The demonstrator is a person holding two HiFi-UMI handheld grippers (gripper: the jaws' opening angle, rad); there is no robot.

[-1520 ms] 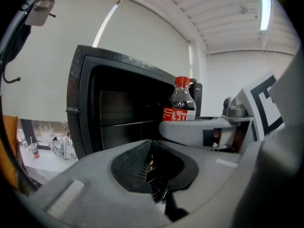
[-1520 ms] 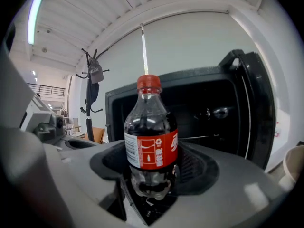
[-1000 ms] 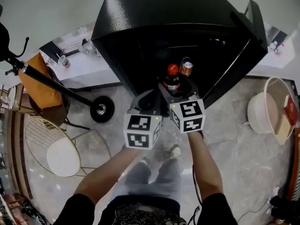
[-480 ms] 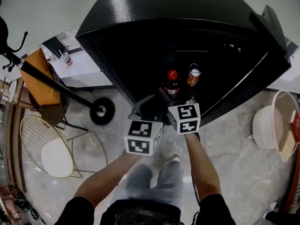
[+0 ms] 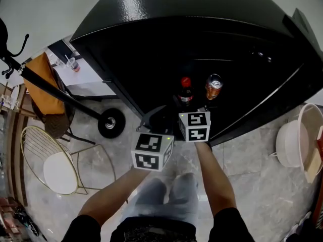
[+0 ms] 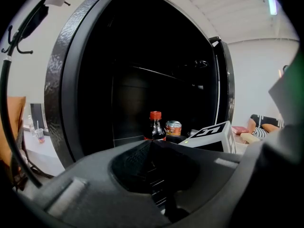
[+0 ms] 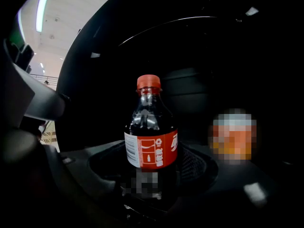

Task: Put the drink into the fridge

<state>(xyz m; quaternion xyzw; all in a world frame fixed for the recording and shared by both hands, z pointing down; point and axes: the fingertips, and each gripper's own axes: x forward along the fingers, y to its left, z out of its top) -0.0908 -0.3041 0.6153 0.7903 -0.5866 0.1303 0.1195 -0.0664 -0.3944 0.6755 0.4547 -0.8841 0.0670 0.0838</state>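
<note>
The right gripper (image 7: 148,186) is clamped low on the cola bottle (image 7: 151,141), which stands upright with its red cap on top. It is right at the mouth of the open black fridge (image 5: 166,19), with the dark shelf space dead ahead. An orange can (image 5: 214,86) stands just to the bottle's right and looks like the one thing to steer around. The left gripper (image 6: 152,144), its jaws pressed together on nothing, hangs beside and behind, outside the fridge.

A gold wire chair with a round white seat (image 5: 56,169) stands on the grey stone floor (image 5: 247,185). Near it is a long black pole (image 5: 55,91) with a black wheel (image 5: 111,123). A big white round tub (image 5: 288,146) sits on the other side.
</note>
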